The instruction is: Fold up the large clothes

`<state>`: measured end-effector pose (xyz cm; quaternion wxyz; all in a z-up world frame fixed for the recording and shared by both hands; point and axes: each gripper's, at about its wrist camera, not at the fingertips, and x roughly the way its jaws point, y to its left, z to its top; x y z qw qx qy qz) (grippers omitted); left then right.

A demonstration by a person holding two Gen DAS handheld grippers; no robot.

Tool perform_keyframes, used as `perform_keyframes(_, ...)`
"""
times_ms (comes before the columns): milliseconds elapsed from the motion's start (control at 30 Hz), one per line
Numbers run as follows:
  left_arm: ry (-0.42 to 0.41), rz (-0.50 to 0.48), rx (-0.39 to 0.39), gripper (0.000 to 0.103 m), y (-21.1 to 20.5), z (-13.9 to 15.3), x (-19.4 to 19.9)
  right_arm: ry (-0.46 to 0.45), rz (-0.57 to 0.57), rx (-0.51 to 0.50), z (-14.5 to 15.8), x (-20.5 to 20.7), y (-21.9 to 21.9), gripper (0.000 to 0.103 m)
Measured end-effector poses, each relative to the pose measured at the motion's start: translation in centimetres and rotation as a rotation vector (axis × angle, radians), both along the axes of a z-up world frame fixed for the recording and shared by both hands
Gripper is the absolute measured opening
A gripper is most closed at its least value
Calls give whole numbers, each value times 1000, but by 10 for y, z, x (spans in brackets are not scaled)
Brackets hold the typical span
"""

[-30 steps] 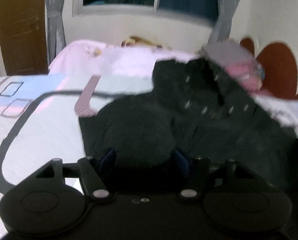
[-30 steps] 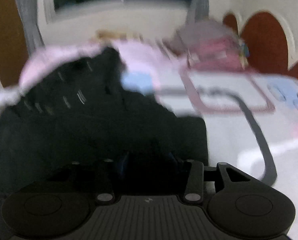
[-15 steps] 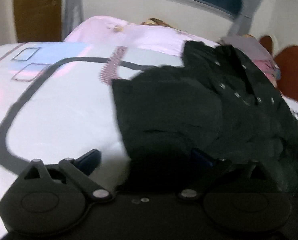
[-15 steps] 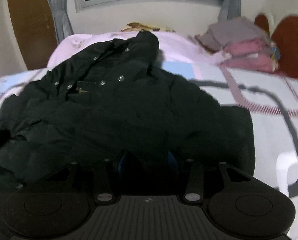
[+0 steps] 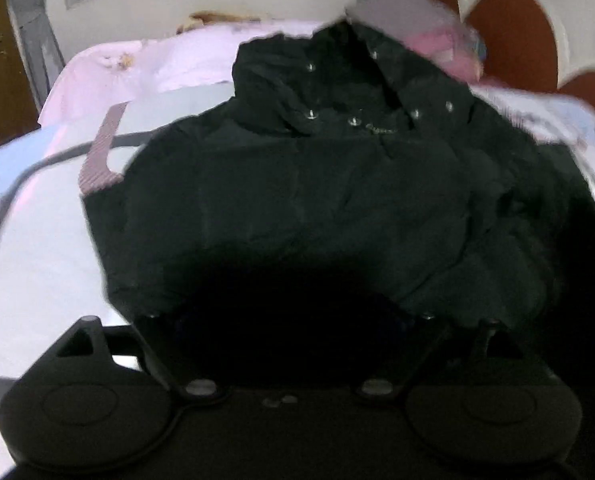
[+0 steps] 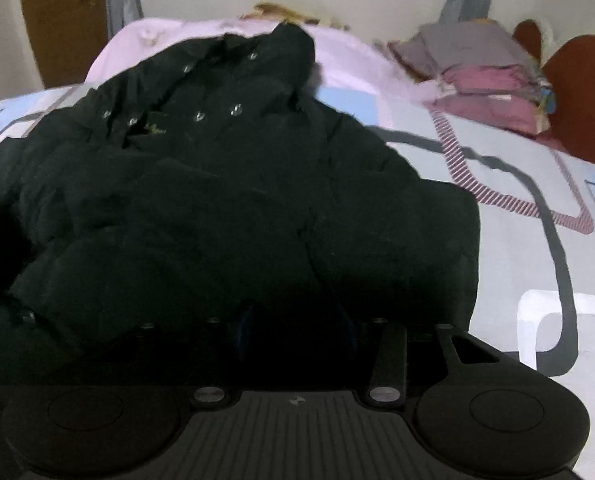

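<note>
Across the bed (image 6: pixel 517 248), with its pale quilt of grey lines and striped pink bands, a big black jacket (image 5: pixel 317 184) lies spread out, hood toward the far pillows and its hem at the near edge under both tools. A second ago the jacket was still bunched and hanging in a heap; now it sits flatter, the body broad and the snap studs near the collar facing up, though the side toward the left of the right wrist view remains rumpled. The left gripper (image 5: pixel 293 320) has let go and come back: half a second ago its jaws stood wide beside the hem over bare quilt, and they have just been closing again, now over the dark near edge of the jacket. That spot is so dark that I cannot tell whether the pads press the cloth. The right gripper (image 6: pixel 293 328) has kept the same narrow opening throughout, its blue pads sunk in black fabric at the hem, so it looks clamped on the jacket. Beyond, on the far right, a pile of folded clothes (image 6: pixel 485 76) rests near the brown headboard (image 5: pixel 513 48). My guess is the spreading step is about done, the left side is re-gripping the hem, and the first fold can follow once both corners are held.
</note>
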<state>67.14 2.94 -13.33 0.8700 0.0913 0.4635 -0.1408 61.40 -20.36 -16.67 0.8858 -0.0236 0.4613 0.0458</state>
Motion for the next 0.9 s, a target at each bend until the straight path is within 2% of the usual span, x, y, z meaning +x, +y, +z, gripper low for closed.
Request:
perform_keyframes(33, -39, -2, 14, 61, 3, 18, -1, -57, -22, 8, 21, 0, -7, 43)
perform_keyframes(100, -116, 13, -57, 79, 19, 60, 8, -153, -86, 116, 60, 7, -28, 44)
perform_keyframes(133, -146, 34, -101, 82, 26, 77, 18, -163, -123, 186, 74, 19, -37, 44)
perform_keyframes(167, -177, 55, -140, 91, 31, 91, 30, -172, -146, 251, 88, 31, -45, 44)
perform_keyframes(200, -200, 84, -152, 99, 32, 102, 44, -190, -161, 285, 101, 47, -49, 54)
perform_keyframes(233, -228, 107, -149, 101, 29, 111, 60, -206, -164, 286, 110, 62, -49, 68)
perform_keyframes(300, -253, 130, -162, 100, 25, 115, 88, -215, -162, 301, 118, 89, -47, 69)
perform_keyframes(333, -236, 143, -168, 97, 23, 112, 102, -220, -153, 305, 118, 102, -44, 69)
perform_keyframes(400, -197, 135, -205, 84, 16, 97, 128, -227, -128, 305, 114, 125, -40, 69)
perform_keyframes(467, -161, 118, -176, 77, 6, 79, 148, -214, -120, 313, 102, 151, -41, 69)
perform_keyframes(533, -142, 115, -127, 76, -5, 56, 168, -199, -103, 346, 80, 180, -44, 69)
perform_keyframes(633, -69, 140, -150, 70, 1, 25, 194, -159, -77, 351, 46, 224, -46, 69)
perform_keyframes(767, 30, 184, -262, 70, 9, -9, 233, -140, -44, 416, 8, 262, -55, 69)
perform_keyframes(900, 63, 200, -328, 83, 13, -32, 257, -110, 9, 394, -23, 283, -48, 69)
